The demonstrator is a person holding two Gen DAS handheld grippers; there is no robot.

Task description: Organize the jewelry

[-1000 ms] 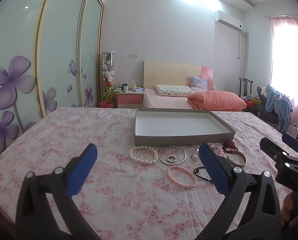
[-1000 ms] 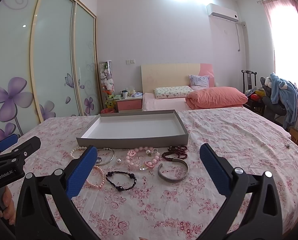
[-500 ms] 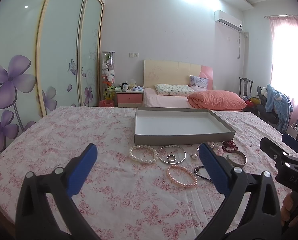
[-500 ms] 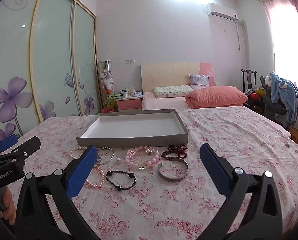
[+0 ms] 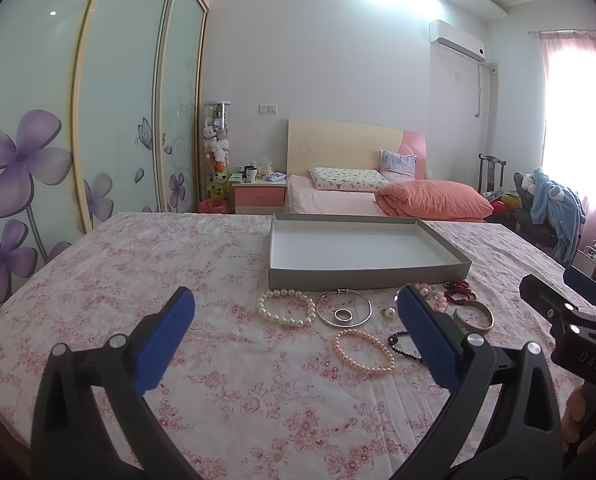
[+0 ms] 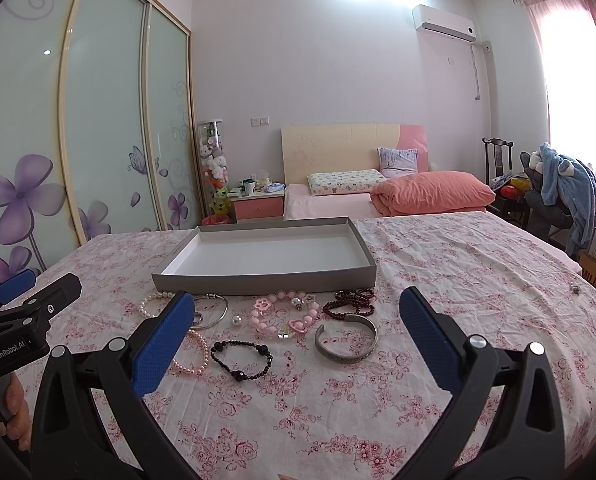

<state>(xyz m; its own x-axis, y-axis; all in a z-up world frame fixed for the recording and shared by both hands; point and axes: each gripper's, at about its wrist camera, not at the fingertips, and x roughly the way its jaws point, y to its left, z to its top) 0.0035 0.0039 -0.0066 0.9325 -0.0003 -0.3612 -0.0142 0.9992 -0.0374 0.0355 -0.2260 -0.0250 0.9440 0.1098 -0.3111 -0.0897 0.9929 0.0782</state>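
A shallow grey tray [image 5: 370, 278] [image 6: 258, 282] with a white inside sits empty on the floral cloth. In front of it lies jewelry: a white pearl bracelet [image 5: 286, 307], a silver bangle [image 5: 343, 307] around a ring [image 5: 343, 314], a pink pearl bracelet [image 5: 364, 351], a black bead bracelet [image 6: 242, 360], a pink charm bracelet [image 6: 284, 316], dark red beads [image 6: 350, 304] and a silver cuff [image 6: 346, 342]. My left gripper [image 5: 294, 336] is open and empty, short of the jewelry. My right gripper [image 6: 296, 336] is open and empty, also short of it.
The floral cloth [image 6: 458, 280] covers a wide flat surface. A small metal object [image 6: 576, 289] lies alone at its right edge. A bed with an orange duvet [image 6: 430, 192], a nightstand [image 6: 258, 206] and a sliding wardrobe [image 6: 98, 140] stand behind.
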